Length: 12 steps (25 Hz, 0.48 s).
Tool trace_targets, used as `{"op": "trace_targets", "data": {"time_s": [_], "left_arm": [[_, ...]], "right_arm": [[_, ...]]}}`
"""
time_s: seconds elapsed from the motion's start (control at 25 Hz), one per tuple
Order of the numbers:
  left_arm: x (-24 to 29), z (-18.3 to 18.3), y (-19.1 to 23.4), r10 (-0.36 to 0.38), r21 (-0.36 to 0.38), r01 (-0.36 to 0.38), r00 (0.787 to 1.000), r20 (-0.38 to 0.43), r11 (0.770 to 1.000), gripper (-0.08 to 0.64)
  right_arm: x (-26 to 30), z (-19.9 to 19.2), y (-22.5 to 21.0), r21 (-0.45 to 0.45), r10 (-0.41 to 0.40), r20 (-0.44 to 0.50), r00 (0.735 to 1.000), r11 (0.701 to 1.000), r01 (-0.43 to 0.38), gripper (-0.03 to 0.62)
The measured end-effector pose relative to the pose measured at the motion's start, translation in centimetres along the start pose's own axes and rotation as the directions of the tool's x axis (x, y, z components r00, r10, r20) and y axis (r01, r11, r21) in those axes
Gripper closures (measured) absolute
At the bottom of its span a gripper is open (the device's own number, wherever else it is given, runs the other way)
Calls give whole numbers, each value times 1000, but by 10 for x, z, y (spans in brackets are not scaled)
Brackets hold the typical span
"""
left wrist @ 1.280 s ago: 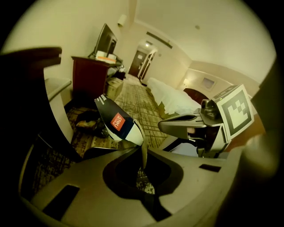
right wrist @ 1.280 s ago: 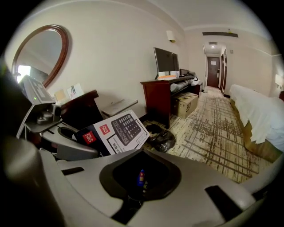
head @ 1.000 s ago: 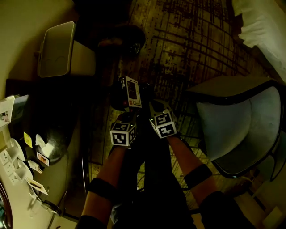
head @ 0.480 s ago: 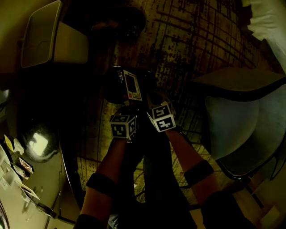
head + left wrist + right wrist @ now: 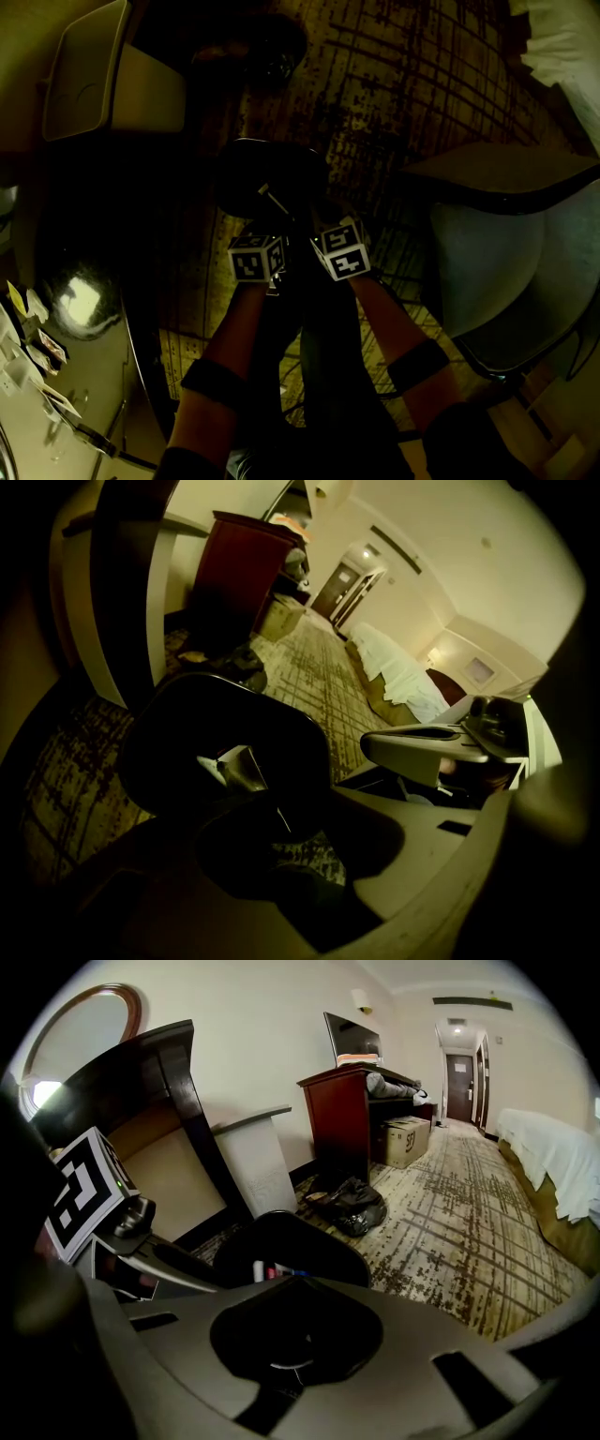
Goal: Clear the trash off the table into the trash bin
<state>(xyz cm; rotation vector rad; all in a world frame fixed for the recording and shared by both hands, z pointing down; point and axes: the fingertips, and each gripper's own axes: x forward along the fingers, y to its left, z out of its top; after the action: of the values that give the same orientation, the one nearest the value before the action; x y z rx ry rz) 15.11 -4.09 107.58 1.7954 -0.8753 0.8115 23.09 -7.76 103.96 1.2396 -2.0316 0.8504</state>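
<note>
Trash bin (image 5: 281,150) has carton (image 5: 273,200) inside. Left gripper (image 5: 275,223) jaws just opening, partway, nothing between. Right gripper (image 5: 314,217) closed, empty. Risk: grippers low at rim may clip bin and tip it.

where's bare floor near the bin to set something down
Bare carpet lies beyond the trash bin, between the black bag and the chair. Crowded: the desk at lower left, littered with small items.

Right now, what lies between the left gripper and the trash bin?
A small carton, tilted in the trash bin mouth, just beyond the left gripper, whose jaws have just been opening and stand clear of it. The left gripper view shows it.
</note>
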Motion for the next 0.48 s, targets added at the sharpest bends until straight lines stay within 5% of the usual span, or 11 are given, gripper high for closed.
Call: {"op": "trace_targets", "data": {"time_s": [0.48], "left_arm": [[-79, 41, -51, -35, 45, 34, 999, 20, 998, 403]], "right_arm": [[-63, 65, 9, -10, -14, -7, 1000, 1000, 14, 589]]}}
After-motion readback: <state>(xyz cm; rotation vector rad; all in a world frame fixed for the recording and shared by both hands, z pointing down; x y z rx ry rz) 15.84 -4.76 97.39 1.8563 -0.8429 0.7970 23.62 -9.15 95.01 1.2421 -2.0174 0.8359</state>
